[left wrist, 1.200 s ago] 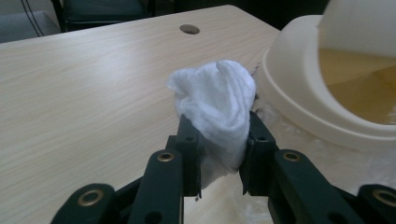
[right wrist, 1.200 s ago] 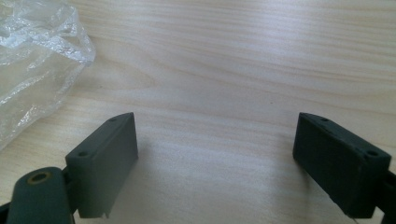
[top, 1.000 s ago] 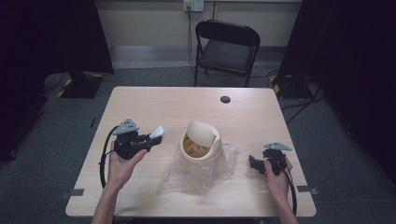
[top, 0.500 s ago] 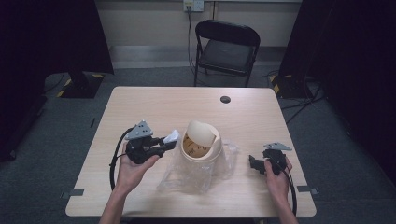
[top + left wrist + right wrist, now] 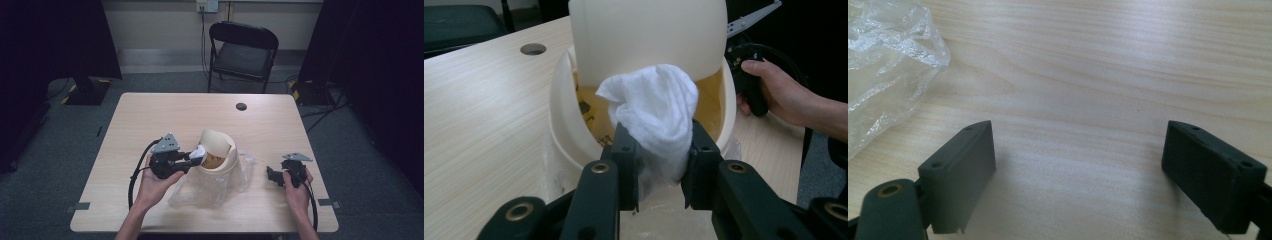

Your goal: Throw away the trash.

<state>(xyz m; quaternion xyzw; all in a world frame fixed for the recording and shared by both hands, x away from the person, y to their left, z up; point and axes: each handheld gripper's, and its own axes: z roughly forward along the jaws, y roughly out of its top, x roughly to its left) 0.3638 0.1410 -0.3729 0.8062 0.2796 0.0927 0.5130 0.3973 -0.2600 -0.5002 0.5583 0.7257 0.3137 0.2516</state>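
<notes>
left gripper view puts the left tool (image 5: 658, 165) low in the frame, clamped on a crumpled white tissue (image 5: 654, 112) at the mouth of the cream swing-lid bin (image 5: 569, 110) at centre. the tissue looks light, soft and easily torn, so a pinch on its bunched middle should hold best. high view places the bin (image 5: 227, 160) at centre of the tabletop (image 5: 150, 115) on clear plastic wrap (image 5: 200, 195), with the right tool (image 5: 274, 175) well apart at lower right; right gripper view shows its jaws wide apart over bare wood.
</notes>
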